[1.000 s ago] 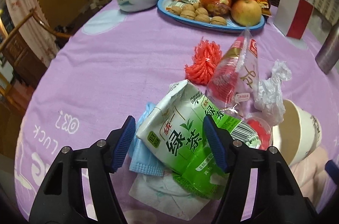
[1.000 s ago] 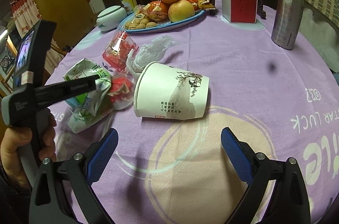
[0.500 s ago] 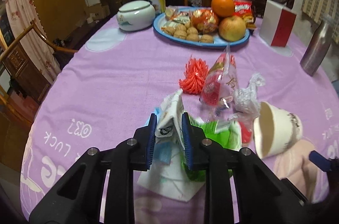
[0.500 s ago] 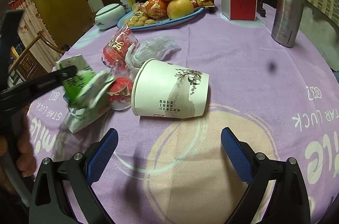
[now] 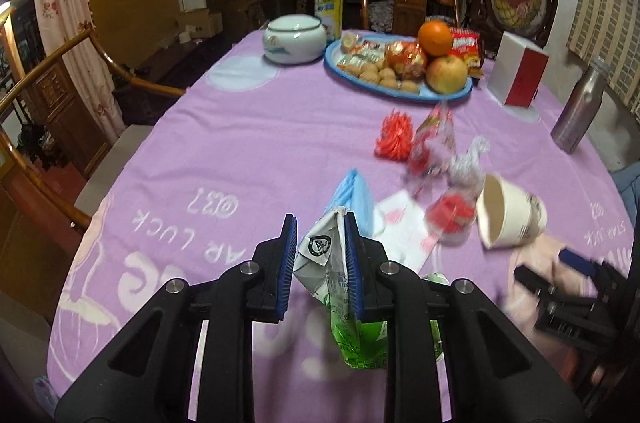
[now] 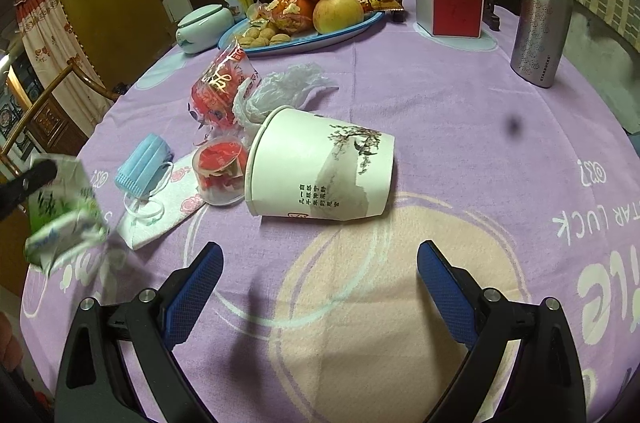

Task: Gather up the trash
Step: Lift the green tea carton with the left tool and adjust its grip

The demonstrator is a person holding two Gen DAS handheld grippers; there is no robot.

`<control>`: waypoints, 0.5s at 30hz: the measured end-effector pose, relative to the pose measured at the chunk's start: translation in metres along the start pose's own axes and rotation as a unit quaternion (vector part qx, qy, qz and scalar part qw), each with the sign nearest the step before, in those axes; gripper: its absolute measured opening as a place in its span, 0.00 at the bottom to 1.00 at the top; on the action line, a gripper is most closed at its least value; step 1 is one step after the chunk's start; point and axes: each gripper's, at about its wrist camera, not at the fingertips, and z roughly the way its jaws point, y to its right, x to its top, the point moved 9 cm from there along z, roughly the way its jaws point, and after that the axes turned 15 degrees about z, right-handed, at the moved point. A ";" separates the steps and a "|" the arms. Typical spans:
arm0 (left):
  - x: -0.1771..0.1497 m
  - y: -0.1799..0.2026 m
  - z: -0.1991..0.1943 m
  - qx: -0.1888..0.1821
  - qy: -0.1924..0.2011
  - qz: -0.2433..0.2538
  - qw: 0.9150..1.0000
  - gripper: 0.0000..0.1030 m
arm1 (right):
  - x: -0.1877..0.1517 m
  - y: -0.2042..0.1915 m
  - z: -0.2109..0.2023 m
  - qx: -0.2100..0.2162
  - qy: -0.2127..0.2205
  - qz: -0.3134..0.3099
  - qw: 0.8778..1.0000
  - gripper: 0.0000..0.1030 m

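Once our left gripper [image 5: 320, 263] had just closed its fingers on the green carton [image 5: 340, 287], we lifted it off the worktop [image 6: 440, 103]; our right gripper [image 6: 320, 279] hung wide, empty, beside the tipped cup [image 6: 320, 175].

Dim indoor light, fisheye warp, motion blur

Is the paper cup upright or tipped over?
Tipped over. The cup lies on its side on the tablecloth, its open mouth facing the jelly cup. The part of its inside that shows looks empty.
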 end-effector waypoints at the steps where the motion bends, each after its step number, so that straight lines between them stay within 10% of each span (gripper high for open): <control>1: -0.005 0.000 0.001 -0.001 -0.005 0.000 1.000 0.24 | 0.000 0.000 0.000 0.000 0.000 0.000 1.000 0.93; 15: -0.050 -0.008 0.018 0.024 -0.033 -0.008 0.999 0.28 | -0.001 -0.001 0.003 -0.005 -0.001 -0.005 1.000 0.93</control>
